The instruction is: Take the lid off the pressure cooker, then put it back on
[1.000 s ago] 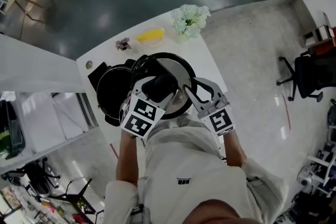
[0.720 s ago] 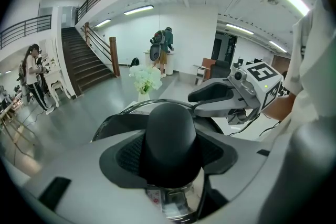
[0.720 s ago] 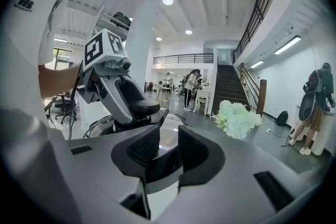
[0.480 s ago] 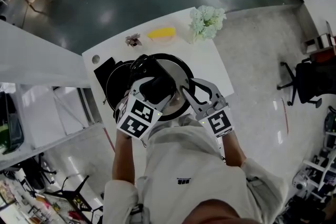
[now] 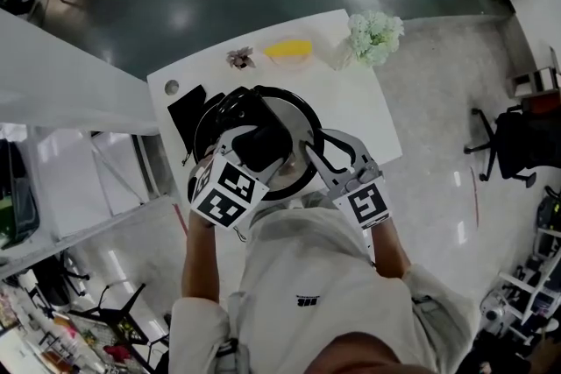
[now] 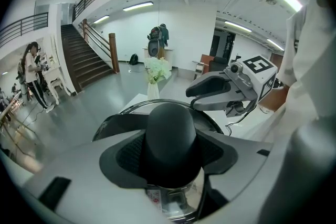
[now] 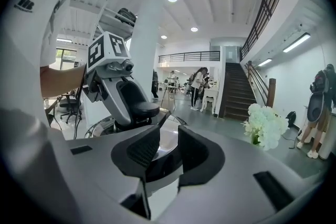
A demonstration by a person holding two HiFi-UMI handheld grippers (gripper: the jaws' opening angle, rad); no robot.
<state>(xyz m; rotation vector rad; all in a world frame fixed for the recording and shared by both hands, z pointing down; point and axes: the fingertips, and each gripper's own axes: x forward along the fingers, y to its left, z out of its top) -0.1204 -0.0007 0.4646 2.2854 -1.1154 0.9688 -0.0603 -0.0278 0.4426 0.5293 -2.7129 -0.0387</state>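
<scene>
The pressure cooker lid (image 5: pixel 294 120), silver with a black rim, hangs over the white table (image 5: pixel 355 114). It largely covers the black cooker pot (image 5: pixel 204 123), which shows at the lid's left. My left gripper (image 5: pixel 263 144) is shut on the lid's black knob (image 6: pixel 170 136), which fills the space between its pads. My right gripper (image 5: pixel 314 155) grips the lid's near right rim, and the silver lid surface (image 7: pixel 168 141) runs between its closely set pads. Each gripper shows in the other's view: the left gripper (image 7: pixel 123 94) and the right gripper (image 6: pixel 220 92).
A vase of white flowers (image 5: pixel 375 35) stands at the table's far right corner. A yellow object (image 5: pixel 291 50) and a small dried sprig (image 5: pixel 238 58) lie at the far edge. A flat black mat (image 5: pixel 180 111) lies left of the pot. People stand by the stairs in the background.
Both grippers have carried the lid leftward across the table, from beside the black pot to mostly over it. Neither grip has changed.
</scene>
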